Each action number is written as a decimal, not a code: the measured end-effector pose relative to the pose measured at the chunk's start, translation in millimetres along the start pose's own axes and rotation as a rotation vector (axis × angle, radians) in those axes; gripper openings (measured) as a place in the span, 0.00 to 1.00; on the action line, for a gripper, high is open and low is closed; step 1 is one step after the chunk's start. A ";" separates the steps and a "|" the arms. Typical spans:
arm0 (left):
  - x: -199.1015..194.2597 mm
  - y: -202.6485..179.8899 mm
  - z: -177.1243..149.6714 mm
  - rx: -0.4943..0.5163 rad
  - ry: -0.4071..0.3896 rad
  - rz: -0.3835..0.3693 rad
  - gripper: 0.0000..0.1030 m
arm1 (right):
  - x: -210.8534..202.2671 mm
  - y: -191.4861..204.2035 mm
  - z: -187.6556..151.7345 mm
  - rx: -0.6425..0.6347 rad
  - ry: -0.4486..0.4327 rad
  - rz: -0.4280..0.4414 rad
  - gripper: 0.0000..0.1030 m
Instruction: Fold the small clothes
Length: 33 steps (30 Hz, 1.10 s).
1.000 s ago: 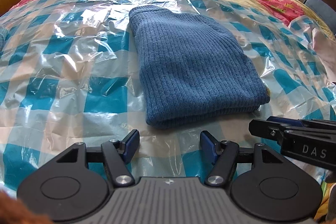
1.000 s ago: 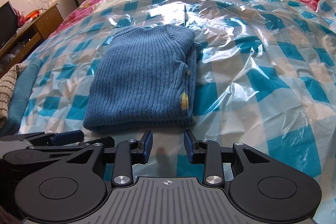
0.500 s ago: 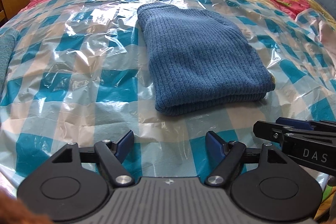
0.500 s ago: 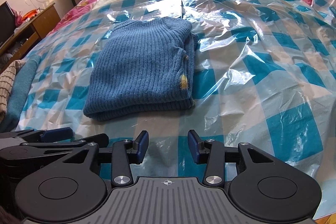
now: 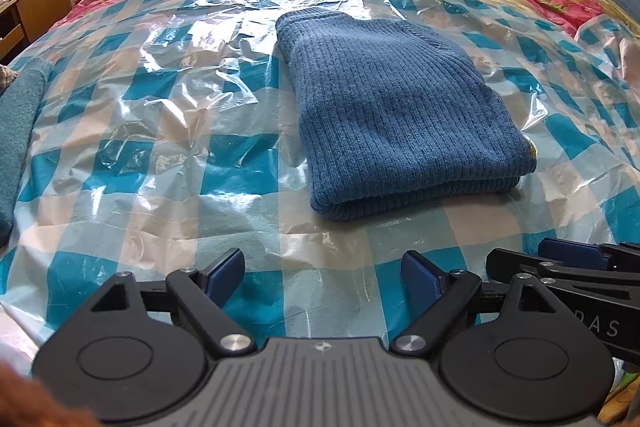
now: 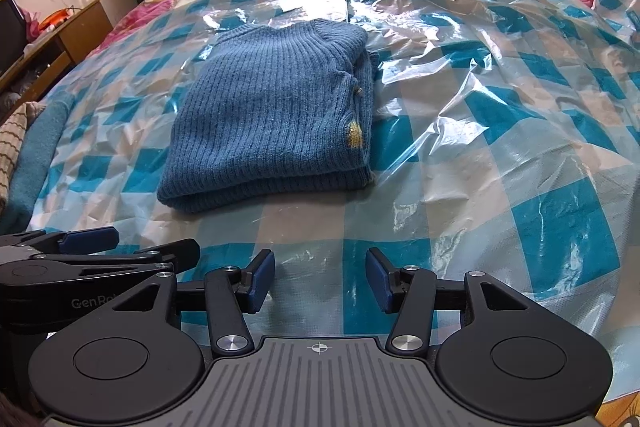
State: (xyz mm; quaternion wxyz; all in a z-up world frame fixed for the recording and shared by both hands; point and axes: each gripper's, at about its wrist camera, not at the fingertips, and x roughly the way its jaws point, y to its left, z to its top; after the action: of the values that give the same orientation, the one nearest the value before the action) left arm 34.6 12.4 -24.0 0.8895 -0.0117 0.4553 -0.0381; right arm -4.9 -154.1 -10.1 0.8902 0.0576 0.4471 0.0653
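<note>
- Blue knit sweater [image 5: 396,115] lies folded on the bed's plastic sheet [image 5: 160,131], ahead of you.
- Soft, floppy, light: pinch its thick near fold.
- Left gripper [image 5: 323,273] and right gripper [image 6: 320,281]: jaws opening, empty.

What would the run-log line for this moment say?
sweater: folded, on plastic sheet | left gripper: opening, empty | right gripper: opening, empty

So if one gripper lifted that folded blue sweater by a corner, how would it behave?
The blue sweater is soft ribbed knit, so it would likely sag and unfold from its stacked layers. It looks thick, so probably fairly heavy for its size. Pushed, it may slide, since it lies on glossy plastic sheet.
</note>
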 end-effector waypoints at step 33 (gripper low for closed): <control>1.8 -0.6 -4.4 -0.006 0.027 0.033 0.93 | -0.6 -3.4 -4.5 0.024 0.006 -0.016 0.56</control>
State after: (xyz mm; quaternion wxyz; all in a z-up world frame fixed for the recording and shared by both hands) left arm 32.1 11.7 -28.0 0.8837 -0.0064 0.4674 -0.0221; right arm -8.7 -157.4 -12.8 0.8885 0.0644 0.4512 0.0531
